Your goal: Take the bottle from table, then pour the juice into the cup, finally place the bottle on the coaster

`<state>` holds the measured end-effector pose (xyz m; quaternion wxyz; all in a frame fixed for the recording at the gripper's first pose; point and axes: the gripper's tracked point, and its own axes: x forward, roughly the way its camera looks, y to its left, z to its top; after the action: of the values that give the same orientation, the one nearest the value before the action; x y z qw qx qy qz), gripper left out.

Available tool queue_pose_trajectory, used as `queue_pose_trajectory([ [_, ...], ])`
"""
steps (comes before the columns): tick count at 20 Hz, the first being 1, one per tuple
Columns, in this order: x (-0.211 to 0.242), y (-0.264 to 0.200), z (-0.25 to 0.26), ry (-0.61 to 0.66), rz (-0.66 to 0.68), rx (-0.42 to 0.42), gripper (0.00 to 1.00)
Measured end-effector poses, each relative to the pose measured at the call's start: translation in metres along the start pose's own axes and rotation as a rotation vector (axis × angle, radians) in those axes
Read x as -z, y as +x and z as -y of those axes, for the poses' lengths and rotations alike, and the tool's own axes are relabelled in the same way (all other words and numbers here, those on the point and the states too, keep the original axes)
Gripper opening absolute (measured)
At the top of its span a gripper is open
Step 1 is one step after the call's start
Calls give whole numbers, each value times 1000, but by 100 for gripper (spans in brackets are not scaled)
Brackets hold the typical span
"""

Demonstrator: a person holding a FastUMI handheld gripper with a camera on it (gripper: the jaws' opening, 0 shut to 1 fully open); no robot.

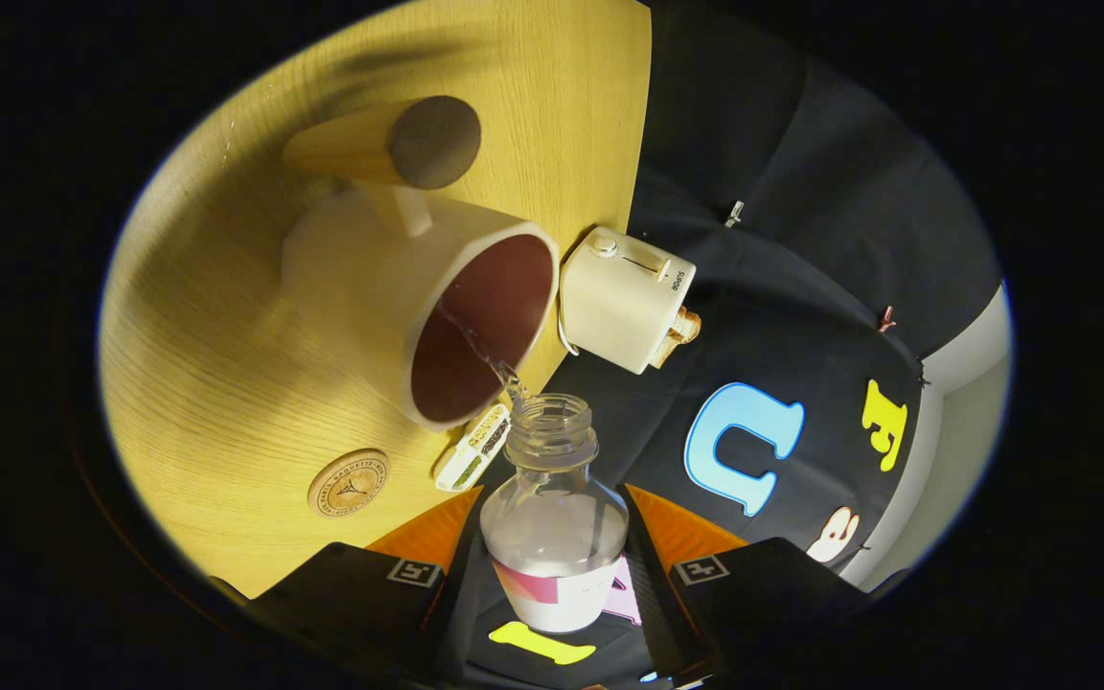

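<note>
Gripper view: gripper [554,565] clamped on the bottle [554,537], both fingers pressing its body from either side, label end toward the camera, open neck pointing away. No cap on the neck. Bottle is clear, with a pink-and-white label band; clear liquid inside, still a fair amount by the look of it.

Bottle is tilted and a thin stream [480,350] leaves the mouth into the cup [437,307], just beyond the neck. Cup is pale outside, dark inside, with a wooden handle [389,144]. Pour is in progress.

Risks, my read:
- Stream enters near the cup's near rim. A small pull-back or less tilt and it could hit the rim or the table [207,364].
- More tilt means a surge through the wide mouth and splash or overfill.
- Smooth wet bottle could rotate or slip between the fingers if grip eases.

Coaster [348,482] lies on the table near the cup, well left of the bottle, nothing on it. A small packet [472,448] lies between them, a toaster [624,297] just past the cup: both could be clipped on the way over.
</note>
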<state>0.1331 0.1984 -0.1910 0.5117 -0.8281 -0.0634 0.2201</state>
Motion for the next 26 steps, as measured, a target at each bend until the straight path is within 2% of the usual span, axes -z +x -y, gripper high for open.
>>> queue_pose_trajectory([
  [18, -3, -3, 6, 54, -9, -3, 72],
  [22, 3, -6, 12, 135, -46, -14, 73],
  [26, 15, -14, 32, 281, -103, -5, 73],
])
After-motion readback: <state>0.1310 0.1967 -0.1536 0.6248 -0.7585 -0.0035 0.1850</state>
